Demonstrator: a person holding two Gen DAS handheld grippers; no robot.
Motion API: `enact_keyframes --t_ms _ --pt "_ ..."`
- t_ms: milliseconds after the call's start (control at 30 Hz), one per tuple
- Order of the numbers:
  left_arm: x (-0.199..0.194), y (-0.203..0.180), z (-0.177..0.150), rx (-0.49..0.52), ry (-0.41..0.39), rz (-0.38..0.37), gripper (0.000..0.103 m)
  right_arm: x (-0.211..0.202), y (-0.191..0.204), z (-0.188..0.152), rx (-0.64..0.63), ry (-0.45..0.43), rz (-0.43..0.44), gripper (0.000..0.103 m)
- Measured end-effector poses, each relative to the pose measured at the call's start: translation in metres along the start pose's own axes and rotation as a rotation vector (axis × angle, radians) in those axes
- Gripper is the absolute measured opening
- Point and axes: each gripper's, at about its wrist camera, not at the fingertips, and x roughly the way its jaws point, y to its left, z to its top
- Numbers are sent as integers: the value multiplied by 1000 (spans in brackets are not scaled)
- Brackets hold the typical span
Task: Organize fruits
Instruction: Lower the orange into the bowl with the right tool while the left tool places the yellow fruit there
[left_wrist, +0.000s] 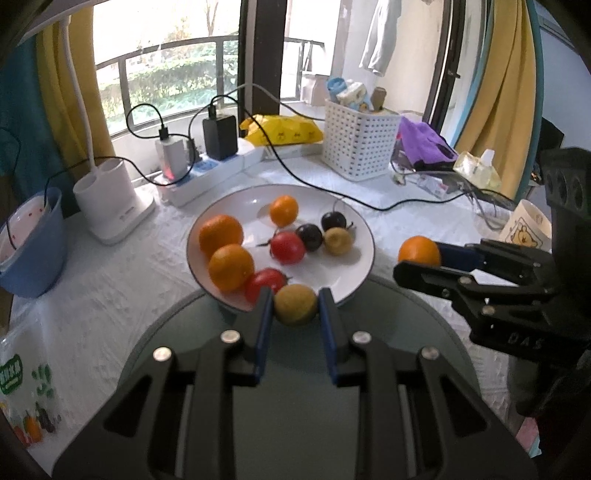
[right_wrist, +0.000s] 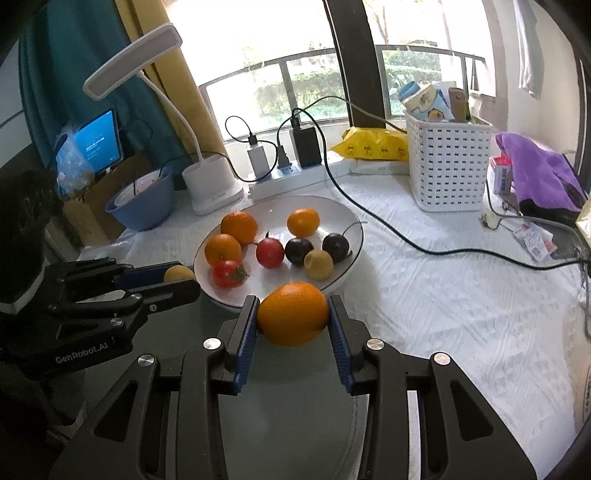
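Window-side tabletop (right_wrist: 424, 295) under a white textured cloth, balcony rail and greenery behind. White plate (left_wrist: 354, 243) sits mid-table, holding three oranges, two red tomato-like fruits, two dark plums and one yellow-green fruit. Left gripper (left_wrist: 295, 306): fingers pinching a second yellow-green fruit (left_wrist: 295, 304), held just over the near rim of the plate. Right gripper (right_wrist: 291, 314): fingers pinching an orange (right_wrist: 291, 314), held near the plate's right edge, above a grey-green round surface (right_wrist: 288, 406) in front of the plate. Judgement: both fruits are being lifted out for sorting; likely destination is that grey-green surface, though I cannot tell for sure. To do it well: keep each pinch steady through the fruit's middle, carry clear of the plate rim, lower until the fruit rests before letting go, since round fruit rolls. Keep the two grippers apart; they are close side by side. Clutter: black cable (right_wrist: 406, 236) trailing across the cloth right of the plate, power strip with chargers (left_wrist: 207, 166), white lamp base (left_wrist: 110, 206), blue bowl (left_wrist: 33, 243), white basket (right_wrist: 447, 166) behind.
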Motion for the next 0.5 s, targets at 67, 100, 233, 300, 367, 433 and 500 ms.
enact_keyframes --t_ms 67,100,233,300,367,433,500 --pt "3 0 3 1 1 -6 25 2 -1 3 -1 -2 1 39" --pt "5 0 4 2 2 -10 25 2 -2 4 -1 -2 1 39" --pt "14 -3 8 6 18 -27 25 5 -6 7 4 -1 -1 39" --pt "18 -5 9 7 23 -33 25 7 -9 7 9 2 -3 39" --pt "22 -7 10 11 30 -37 25 8 -12 7 14 5 -4 39" --pt "26 -8 12 11 38 -41 26 9 -14 8 16 8 -5 39" --pt "30 -10 14 9 44 -47 26 10 -16 8 18 8 -6 39"
